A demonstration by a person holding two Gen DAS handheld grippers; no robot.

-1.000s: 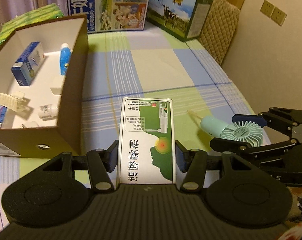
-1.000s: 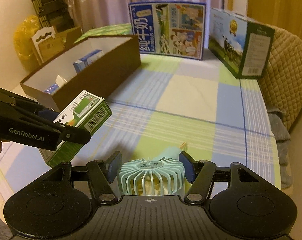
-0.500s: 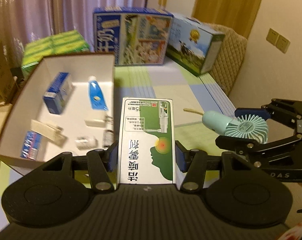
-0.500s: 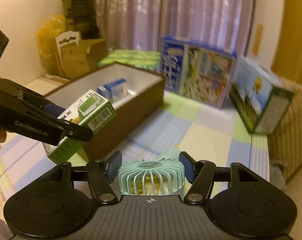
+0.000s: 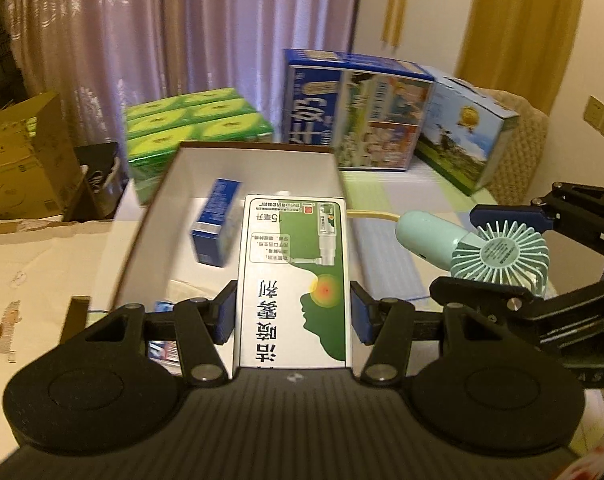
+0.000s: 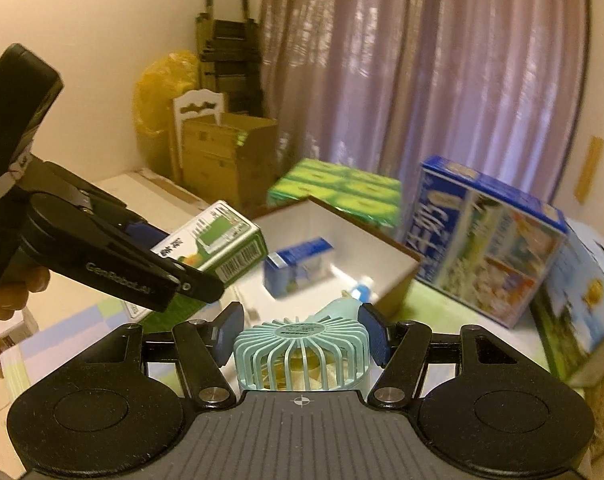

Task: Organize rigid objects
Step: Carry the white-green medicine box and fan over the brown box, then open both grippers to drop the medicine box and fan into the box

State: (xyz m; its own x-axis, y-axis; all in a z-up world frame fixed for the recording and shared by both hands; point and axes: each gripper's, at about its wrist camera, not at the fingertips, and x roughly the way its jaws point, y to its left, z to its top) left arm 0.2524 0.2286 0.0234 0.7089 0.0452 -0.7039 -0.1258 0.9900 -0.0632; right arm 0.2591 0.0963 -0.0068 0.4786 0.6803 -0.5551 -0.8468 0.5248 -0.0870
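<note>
A green-and-white cardboard medicine carton [image 5: 294, 280] is clamped lengthwise between the left fingers [image 5: 226, 314], above the open brown cardboard box with white inside [image 5: 258, 168]; a mint-green plastic handheld fan [image 6: 302, 354] sits gripped between the right fingers [image 6: 376, 336]

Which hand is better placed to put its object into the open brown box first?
Probably left: the left gripper holds the green-and-white carton in front of the brown box, while the right gripper's mint fan sits off its side.

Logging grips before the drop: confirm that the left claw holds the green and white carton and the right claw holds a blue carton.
Wrong on the right claw: it holds a mint handheld fan, as the right wrist view shows. The left claw does hold the green and white carton.
</note>
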